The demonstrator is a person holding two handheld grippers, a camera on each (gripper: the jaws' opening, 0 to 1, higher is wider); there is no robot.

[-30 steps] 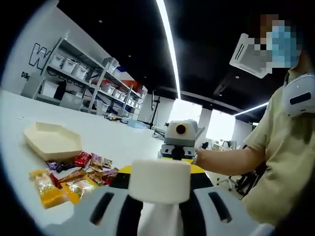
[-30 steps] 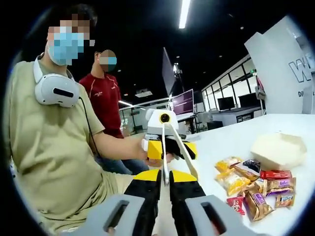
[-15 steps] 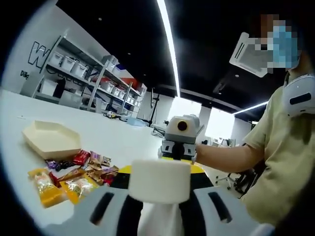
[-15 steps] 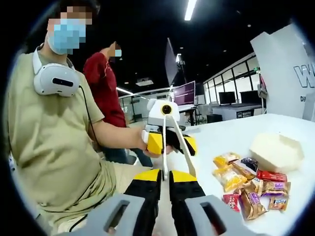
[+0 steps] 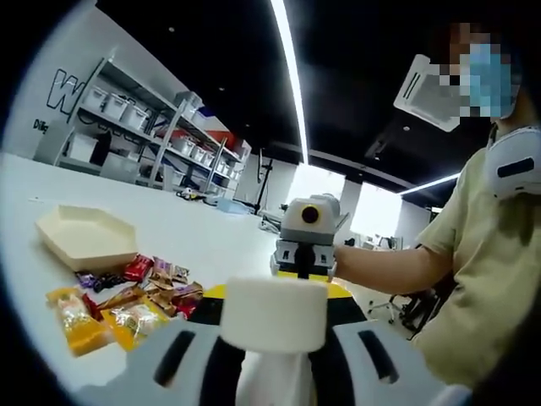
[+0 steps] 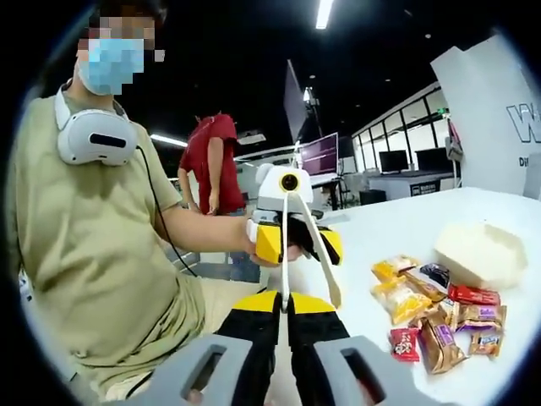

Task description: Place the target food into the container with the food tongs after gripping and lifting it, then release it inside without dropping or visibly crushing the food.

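Right gripper fingers pinch the white food tongs; the snack packets lie well right beside the container.

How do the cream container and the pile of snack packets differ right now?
The cream hexagonal container is one rigid, plain, pale piece; the snack packets are many, crinkly and coloured orange, red and brown. In the left gripper view the container sits farther from the camera, the packets nearer. Both rest on the white table, untouched.

My right claw pinched the white tongs, which rose toward the left claw. Wrapped snacks lay beside a cream container on the counter.
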